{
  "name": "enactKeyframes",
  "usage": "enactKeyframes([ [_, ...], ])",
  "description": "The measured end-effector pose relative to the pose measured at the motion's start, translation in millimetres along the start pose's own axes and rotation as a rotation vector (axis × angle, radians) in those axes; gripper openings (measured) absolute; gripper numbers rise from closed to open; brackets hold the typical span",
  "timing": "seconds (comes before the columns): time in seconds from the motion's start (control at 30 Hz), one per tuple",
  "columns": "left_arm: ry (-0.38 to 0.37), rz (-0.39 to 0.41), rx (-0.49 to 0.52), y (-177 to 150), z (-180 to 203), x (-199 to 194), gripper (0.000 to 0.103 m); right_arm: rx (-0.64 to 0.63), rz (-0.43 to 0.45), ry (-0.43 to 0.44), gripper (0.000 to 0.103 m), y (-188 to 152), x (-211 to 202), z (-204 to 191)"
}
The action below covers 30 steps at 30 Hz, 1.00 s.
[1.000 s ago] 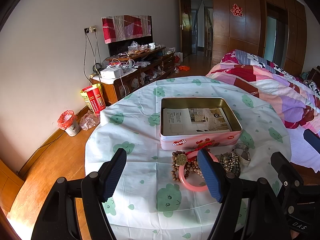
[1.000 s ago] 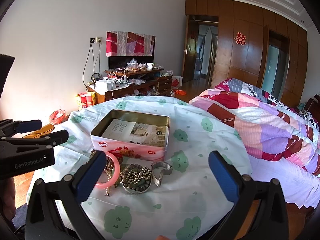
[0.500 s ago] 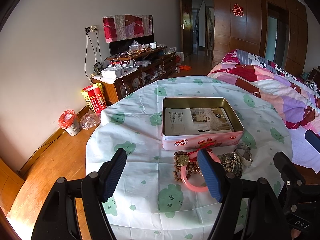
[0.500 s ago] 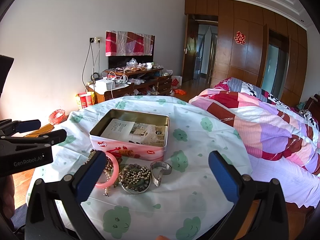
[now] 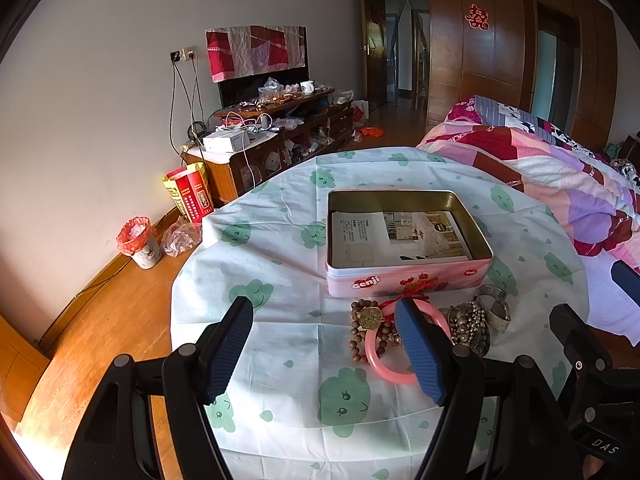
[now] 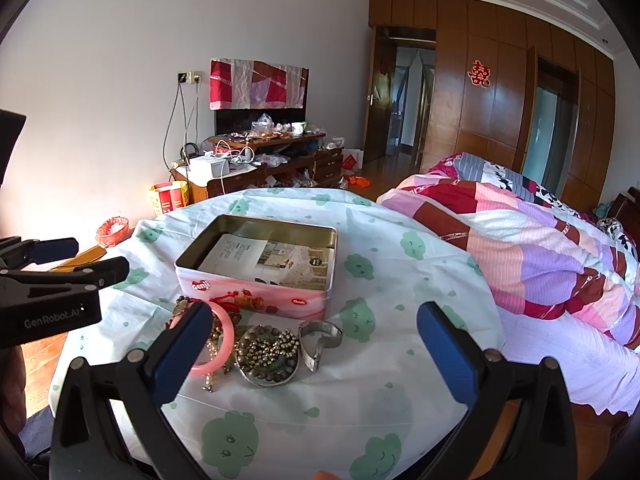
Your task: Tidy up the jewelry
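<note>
Little is changing since a second ago: both cameras are drifting only slightly, the tin edging lower and nearer in the left wrist view, and the jewelry is lying where it was. I am holding the left gripper (image 5: 324,344) with its jaws spread wide and empty above the tablecloth (image 5: 280,360), its right-hand pad overlapping my view of the pink bangle (image 5: 384,364). I am keeping the right gripper (image 6: 316,344) just as wide, also carrying nothing. Between its pads, the jewelry is sitting in a tight cluster on the cloth: the pink bangle over the wooden bead bracelet (image 5: 356,336) with its brass charm, then the beaded silver bangle (image 6: 267,360), then the silver cuff (image 6: 320,338) just beside it. Directly behind the cluster, the open pink tin (image 6: 256,300) is standing with only a printed leaflet (image 5: 396,236) lying flat inside. Farther back, a patchwork quilt (image 6: 520,240) is covering the bed, and a cluttered wooden cabinet (image 5: 280,136) is lining the wall.
</note>
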<state>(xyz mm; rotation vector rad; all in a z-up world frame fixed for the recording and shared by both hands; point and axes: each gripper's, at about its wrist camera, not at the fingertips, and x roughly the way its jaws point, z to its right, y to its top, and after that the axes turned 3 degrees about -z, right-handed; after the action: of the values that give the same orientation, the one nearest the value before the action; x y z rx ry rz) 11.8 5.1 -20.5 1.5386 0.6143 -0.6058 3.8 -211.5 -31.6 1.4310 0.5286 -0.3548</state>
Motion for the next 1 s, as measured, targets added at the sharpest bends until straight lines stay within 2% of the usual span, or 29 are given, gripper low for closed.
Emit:
enactKeyframes([
  [0.2, 0.007, -0.03, -0.001, -1.3, -5.2, 17.2, 0.074, -0.014, -0.009, -0.004, 0.103, -13.8, 7.2, 0.4],
  [0.4, 0.021, -0.09, -0.061, -8.2, -27.5, 55.1, 0.074, -0.044, -0.035, 0.001, 0.103, -26.7, 25.8, 3.9],
  [0.53, 0.005, -0.112, -0.059, -16.7, -25.2, 70.5, 0.074, -0.059, -0.063, 0.0, 0.093, -33.9, 41.1, 10.0],
  [0.77, -0.019, -0.097, -0.021, -23.7, -10.1, 78.0, 0.074, -0.055, -0.139, 0.009, 0.091, -48.1, 60.7, 17.4],
  [1.0, -0.056, -0.059, 0.009, -21.6, 1.0, 75.1, 0.073, -0.058, -0.149, 0.002, 0.091, -44.7, 65.4, 14.2],
])
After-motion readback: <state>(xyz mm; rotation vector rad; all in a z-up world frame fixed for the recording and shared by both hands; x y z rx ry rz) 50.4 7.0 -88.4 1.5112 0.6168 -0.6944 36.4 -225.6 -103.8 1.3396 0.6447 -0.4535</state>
